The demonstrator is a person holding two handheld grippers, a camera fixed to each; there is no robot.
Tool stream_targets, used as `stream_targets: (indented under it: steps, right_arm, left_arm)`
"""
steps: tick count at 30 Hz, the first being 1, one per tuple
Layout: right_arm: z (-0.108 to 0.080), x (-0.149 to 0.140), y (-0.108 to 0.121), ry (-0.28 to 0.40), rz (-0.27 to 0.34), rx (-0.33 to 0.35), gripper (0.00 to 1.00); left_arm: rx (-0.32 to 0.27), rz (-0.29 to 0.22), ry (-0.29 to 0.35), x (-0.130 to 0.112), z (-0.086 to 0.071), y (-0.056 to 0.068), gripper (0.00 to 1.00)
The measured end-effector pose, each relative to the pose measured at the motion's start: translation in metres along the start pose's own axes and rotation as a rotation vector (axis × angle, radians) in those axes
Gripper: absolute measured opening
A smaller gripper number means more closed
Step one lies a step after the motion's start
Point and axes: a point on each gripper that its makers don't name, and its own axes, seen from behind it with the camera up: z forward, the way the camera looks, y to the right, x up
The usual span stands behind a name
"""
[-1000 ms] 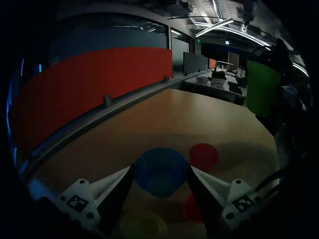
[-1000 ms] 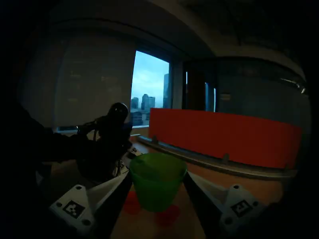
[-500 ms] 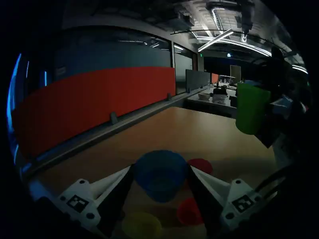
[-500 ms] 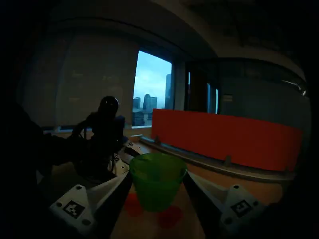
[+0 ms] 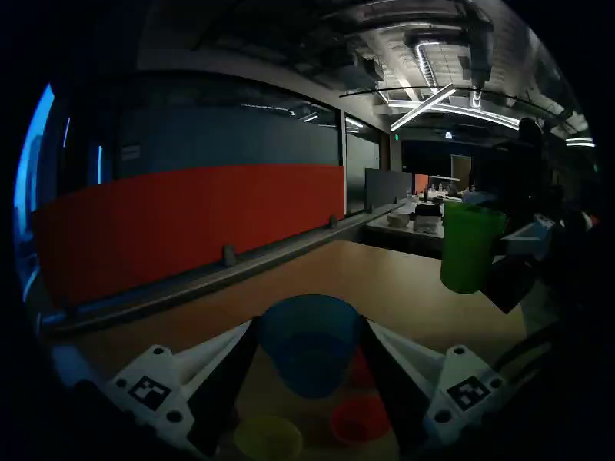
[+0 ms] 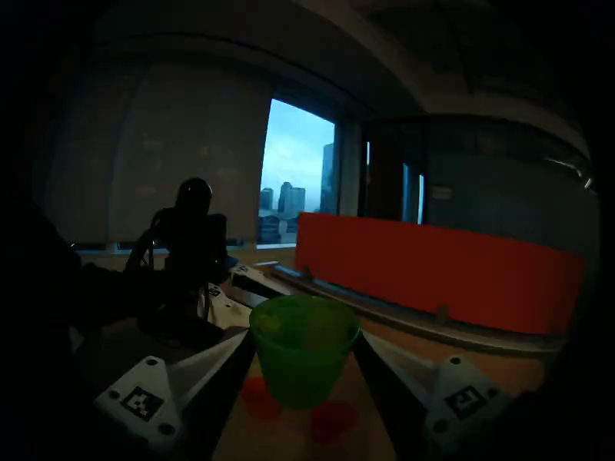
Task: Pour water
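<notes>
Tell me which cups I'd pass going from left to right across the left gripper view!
Yellow plastic cup → blue plastic cup → red plastic cup at the bottom → green plastic cup.

The blue cup [image 5: 310,346] hides part of the red cup [image 5: 359,367] behind it.

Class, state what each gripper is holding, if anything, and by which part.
The left gripper clamps a translucent blue plastic cup by its opposite side walls. The right gripper clamps a green plastic cup the same way.
</notes>
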Motion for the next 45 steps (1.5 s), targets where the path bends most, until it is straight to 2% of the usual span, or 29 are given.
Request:
stream_targets:
  steps: [17, 36, 45]
  right_arm:
    - [0.004, 0.005, -0.007, 0.001, -0.008, 0.007, 0.91]
    - [0.005, 0.005, -0.009, 0.0, -0.013, 0.009, 0.91]
    - [0.006, 0.004, -0.01, -0.001, -0.011, 0.012, 0.91]
  left_arm:
    - [0.036, -0.021, 0.145, 0.039, -0.029, 0.0, 0.89]
    - [0.042, -0.038, 0.196, 0.053, -0.037, -0.002, 0.89]
    - [0.031, -0.027, 0.187, 0.055, -0.041, -0.001, 0.89]
